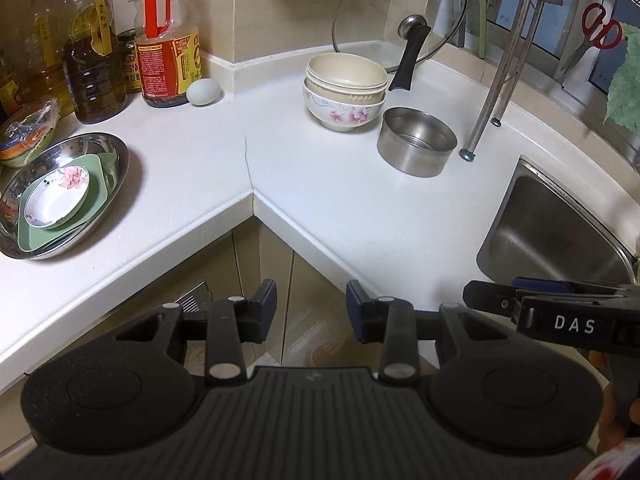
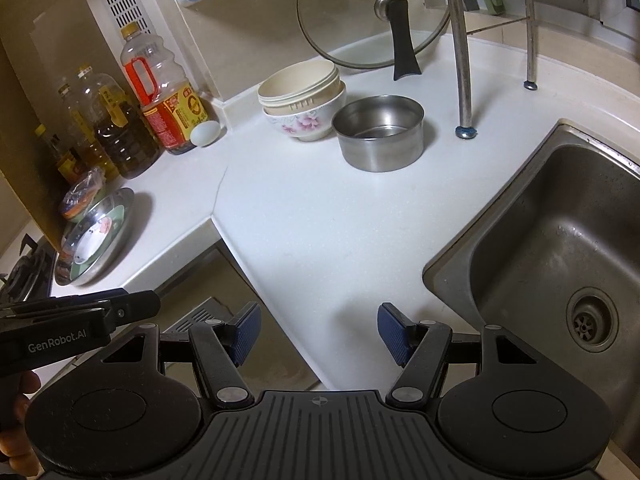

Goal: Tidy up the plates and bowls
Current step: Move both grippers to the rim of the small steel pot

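A stack of bowls (image 1: 346, 88), cream ones nested in a floral white one, stands at the back of the white counter, also in the right wrist view (image 2: 302, 108). A steel bowl (image 1: 416, 142) sits just right of it (image 2: 378, 136). At the left a steel plate (image 1: 114, 152) holds a green square dish (image 1: 96, 192) and a small floral dish (image 1: 56, 200); the plate also shows in the right wrist view (image 2: 120, 216). My left gripper (image 1: 311, 308) is open and empty, off the counter's front corner. My right gripper (image 2: 319, 330) is open and empty over the counter's front edge.
Oil and sauce bottles (image 1: 168, 40) and an egg (image 1: 204, 92) stand at the back left. A glass lid (image 1: 400, 16) leans on the wall. A rack leg (image 1: 494, 80) stands by the sink (image 2: 560, 256). A wrapped bowl (image 1: 24, 136) sits far left.
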`<state>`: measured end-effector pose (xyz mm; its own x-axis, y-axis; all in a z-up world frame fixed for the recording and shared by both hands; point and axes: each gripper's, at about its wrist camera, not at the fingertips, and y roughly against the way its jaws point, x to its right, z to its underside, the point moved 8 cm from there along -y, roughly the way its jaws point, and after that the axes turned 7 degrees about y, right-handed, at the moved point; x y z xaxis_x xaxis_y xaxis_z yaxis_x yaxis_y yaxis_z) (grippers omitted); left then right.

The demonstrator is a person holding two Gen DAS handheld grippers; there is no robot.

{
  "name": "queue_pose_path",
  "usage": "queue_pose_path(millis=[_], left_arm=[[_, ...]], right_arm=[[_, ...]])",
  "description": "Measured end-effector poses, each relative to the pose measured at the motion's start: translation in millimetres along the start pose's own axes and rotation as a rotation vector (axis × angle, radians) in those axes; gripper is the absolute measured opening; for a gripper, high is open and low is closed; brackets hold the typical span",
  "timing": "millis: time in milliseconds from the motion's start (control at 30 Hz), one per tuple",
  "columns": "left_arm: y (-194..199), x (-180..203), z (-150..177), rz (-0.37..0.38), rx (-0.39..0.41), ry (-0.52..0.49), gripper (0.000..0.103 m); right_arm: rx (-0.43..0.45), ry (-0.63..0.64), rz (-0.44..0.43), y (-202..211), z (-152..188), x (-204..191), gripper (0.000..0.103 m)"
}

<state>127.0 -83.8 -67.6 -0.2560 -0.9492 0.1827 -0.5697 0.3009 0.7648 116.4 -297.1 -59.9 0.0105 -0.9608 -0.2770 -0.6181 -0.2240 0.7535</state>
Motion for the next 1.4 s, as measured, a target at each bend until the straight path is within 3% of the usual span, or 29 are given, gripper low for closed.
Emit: queue_pose_path(millis=[733, 1400], left_arm=[[-56, 7, -49, 0.072, -0.03, -0.073, 0.034], [-117, 47, -101, 0.194, -0.012, -0.142, 0.034]], right_arm=[[-0.003, -0.086, 0.075, -41, -35, 22, 0.065], [0.036, -0.163, 0.169, -76, -73, 63, 0.065]])
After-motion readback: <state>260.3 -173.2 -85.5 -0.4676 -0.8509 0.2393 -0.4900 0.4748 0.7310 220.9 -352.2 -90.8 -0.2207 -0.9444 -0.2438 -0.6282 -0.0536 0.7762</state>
